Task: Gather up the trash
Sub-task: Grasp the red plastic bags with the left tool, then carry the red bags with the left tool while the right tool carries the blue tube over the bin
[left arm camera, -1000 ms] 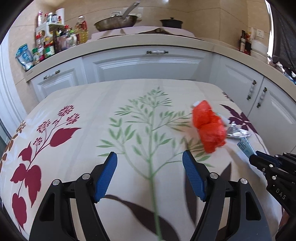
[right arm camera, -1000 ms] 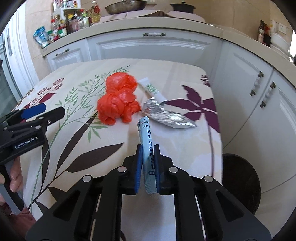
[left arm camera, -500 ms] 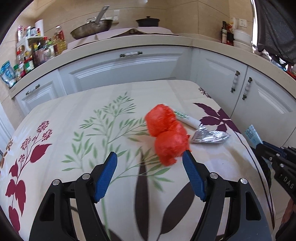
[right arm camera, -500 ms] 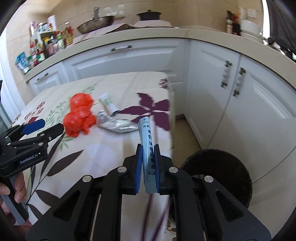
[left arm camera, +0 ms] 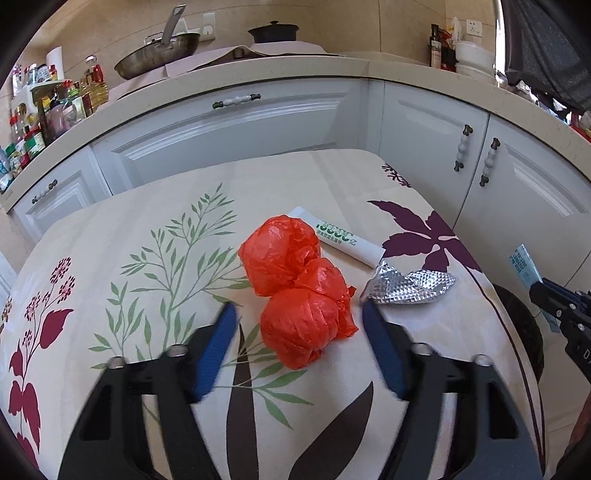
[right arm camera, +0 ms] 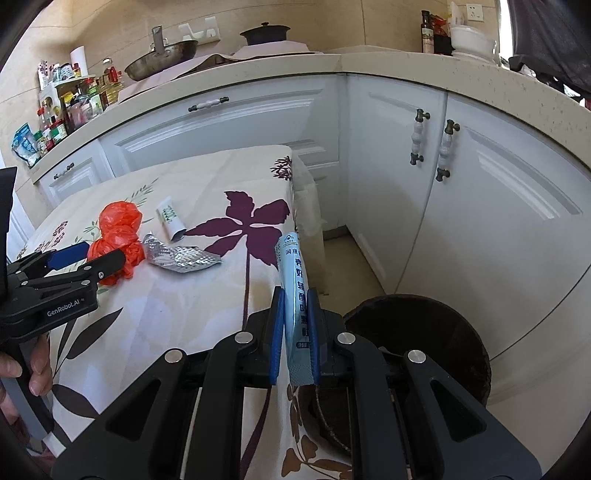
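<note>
The left claw (left arm camera: 297, 319) has just been closing around the red bag (left arm camera: 295, 288), not yet touching; the right claw (right arm camera: 295, 314) pinches a blue packet (right arm camera: 295, 280) past the table's (right arm camera: 177, 299) edge.

Home kitchen: white cabinets (left arm camera: 229, 125), stone counter (right arm camera: 406, 61), pan (left arm camera: 157, 51), pot (left arm camera: 273, 32), condiment bottles (left arm camera: 55, 107).

A crumpled orange plastic bag (left arm camera: 295, 291) lay on the floral surface (left arm camera: 147, 236). Just behind the bag lay a white tube (left arm camera: 341, 238); crinkled silver foil (left arm camera: 406, 284) lay beside the bag. A pale-blue tube (right arm camera: 295, 291) stood pinched upright above a dark bin (right arm camera: 443, 332).
</note>
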A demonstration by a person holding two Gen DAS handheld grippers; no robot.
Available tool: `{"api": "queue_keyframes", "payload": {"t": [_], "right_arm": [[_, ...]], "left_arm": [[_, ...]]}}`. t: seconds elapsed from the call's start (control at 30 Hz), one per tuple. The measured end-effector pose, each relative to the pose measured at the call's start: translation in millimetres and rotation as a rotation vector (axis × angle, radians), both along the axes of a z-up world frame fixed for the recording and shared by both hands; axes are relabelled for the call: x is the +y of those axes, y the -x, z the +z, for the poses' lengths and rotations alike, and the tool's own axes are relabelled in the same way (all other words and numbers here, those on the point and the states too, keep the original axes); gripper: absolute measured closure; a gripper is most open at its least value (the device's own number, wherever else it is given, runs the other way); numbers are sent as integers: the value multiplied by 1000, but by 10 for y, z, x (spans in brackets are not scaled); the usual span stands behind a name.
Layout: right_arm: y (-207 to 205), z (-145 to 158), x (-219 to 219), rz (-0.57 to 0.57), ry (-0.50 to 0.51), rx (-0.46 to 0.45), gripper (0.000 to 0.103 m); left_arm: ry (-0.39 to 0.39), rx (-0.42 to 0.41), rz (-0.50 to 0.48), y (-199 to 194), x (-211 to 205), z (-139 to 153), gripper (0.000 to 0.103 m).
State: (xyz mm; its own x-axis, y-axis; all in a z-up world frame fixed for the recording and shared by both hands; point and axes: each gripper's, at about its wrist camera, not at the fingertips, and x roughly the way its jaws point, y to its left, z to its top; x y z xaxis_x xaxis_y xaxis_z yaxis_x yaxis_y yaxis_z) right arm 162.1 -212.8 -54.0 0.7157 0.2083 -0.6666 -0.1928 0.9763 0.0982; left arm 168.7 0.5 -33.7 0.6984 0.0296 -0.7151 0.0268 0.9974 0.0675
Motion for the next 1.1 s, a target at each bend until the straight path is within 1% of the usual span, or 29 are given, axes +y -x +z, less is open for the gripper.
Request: {"api": "queue_keyframes", "payload": {"t": [0.07, 0.17, 0.47, 0.67, 0.9, 1.1], "right_arm": [[-10, -9, -2, -2, -1, 1, 91], [-17, -14, 3, -2, -1, 1, 91], [20, 38, -31, -13, -10, -20, 91], [105, 87, -73, -29, -12, -35, 91], [248, 183, -196, -62, -7, -61, 91], [391, 237, -389, -119, 13, -78, 91]], "left_arm": [[10, 23, -11, -29, -4, -29, 61], [15, 22, -18, -31, 0, -26, 64], [16, 1, -7, 79, 81, 32, 67], [24, -30, 1, 228, 114, 158, 67], [39, -60, -43, 332, -61, 288, 67], [49, -80, -100, 411, -342, 336, 67]]}}
